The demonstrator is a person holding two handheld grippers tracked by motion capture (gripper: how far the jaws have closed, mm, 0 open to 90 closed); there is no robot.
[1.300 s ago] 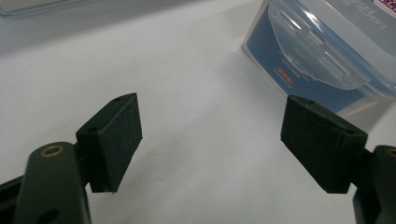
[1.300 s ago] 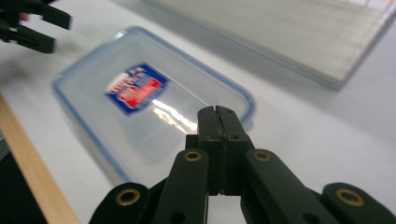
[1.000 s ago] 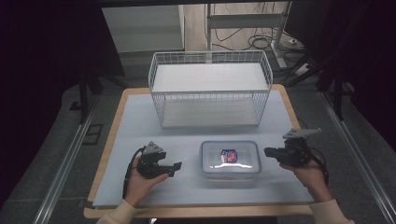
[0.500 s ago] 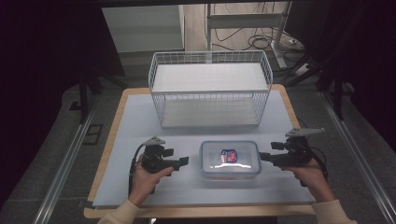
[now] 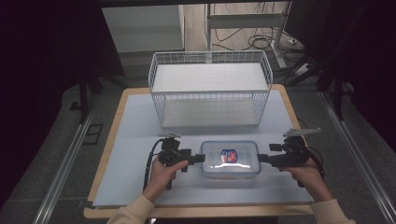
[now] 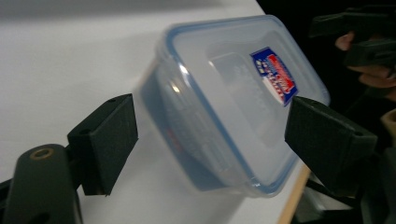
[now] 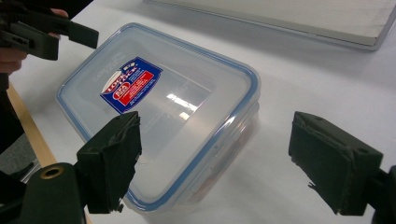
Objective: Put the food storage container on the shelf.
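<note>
- Near the front edge of the table [image 5: 135, 140], between the two grippers, sits a clear plastic container [image 5: 229, 160] with a blue-rimmed lid and a red-and-blue label [image 5: 228, 155] on top.
- In the left gripper view the container [image 6: 229, 102] lies ahead of the jaws, which stand wide apart with its near end between them; I cannot tell whether either jaw touches it.
- In the right gripper view the container [image 7: 159, 112] lies the same way, its near corner between jaws held well apart, not closed on it.
- The left gripper [image 5: 198, 158] is at the container's left end, held by the person's left hand [image 5: 161, 175].
- The right gripper [image 5: 262, 158] is just beside the right end, held by the right hand [image 5: 306, 175].
- Farther back on the table stands a white wire basket [image 5: 210, 88], well apart from the container.
- A pale sheet covers the tabletop, with a wooden edge showing around it.
</note>
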